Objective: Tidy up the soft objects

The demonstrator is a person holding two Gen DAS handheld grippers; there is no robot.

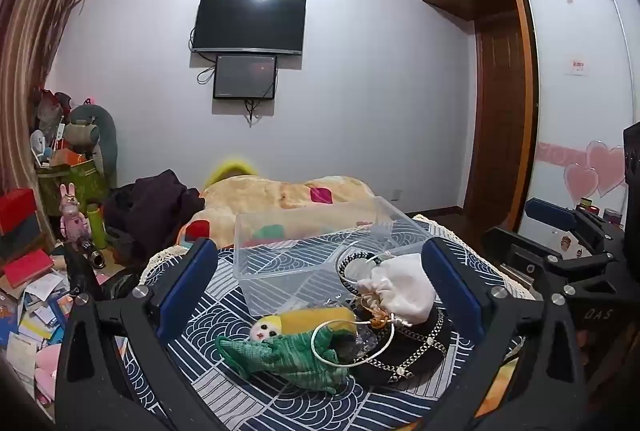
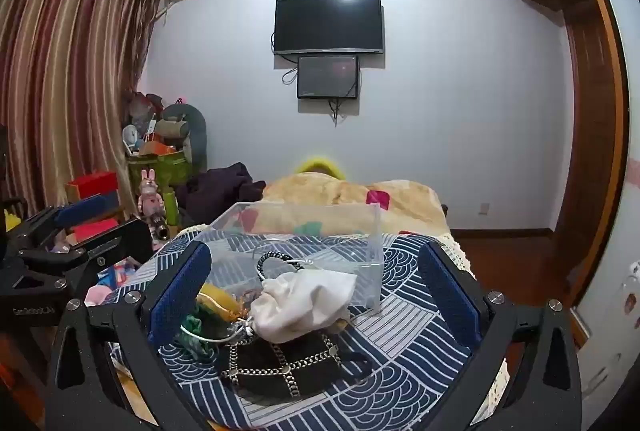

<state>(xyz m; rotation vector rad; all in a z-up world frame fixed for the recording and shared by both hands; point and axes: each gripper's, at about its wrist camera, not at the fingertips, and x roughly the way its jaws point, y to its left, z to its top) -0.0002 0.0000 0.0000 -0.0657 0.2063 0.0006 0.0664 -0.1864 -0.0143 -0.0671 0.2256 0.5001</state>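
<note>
- My left claw [image 1: 316, 287] is spread wide with nothing between its blue pads; the pile of soft things lies on the patterned cloth [image 1: 224, 315] between and just beyond the fingers.
- Leftmost in the pile is a green knitted piece [image 1: 288, 355], crumpled and limp, with a small yellow plush with a white face [image 1: 304, 323] resting on its upper edge.
- A thin white hoop [image 1: 352, 345] lies across the green knit and the clear crinkled bit beside it.
- In the middle sits a white drawstring pouch [image 1: 400, 291], puffy and creased, its neck gathered and tied; it rests on a flat black bag crossed by a gold chain [image 1: 412, 347].
- Behind the pile stands a clear plastic box [image 1: 320, 239], open at the top; a black-and-white braided ring [image 1: 352, 267] leans at its near wall.
- My right claw [image 2: 316, 291] is also spread and grips nothing; from its camera the white pouch [image 2: 304, 303] lies on the black chained bag [image 2: 280, 367], just in front of the clear box [image 2: 304, 231].
- Farther back lies a cream blanket [image 2: 348, 199].
</note>
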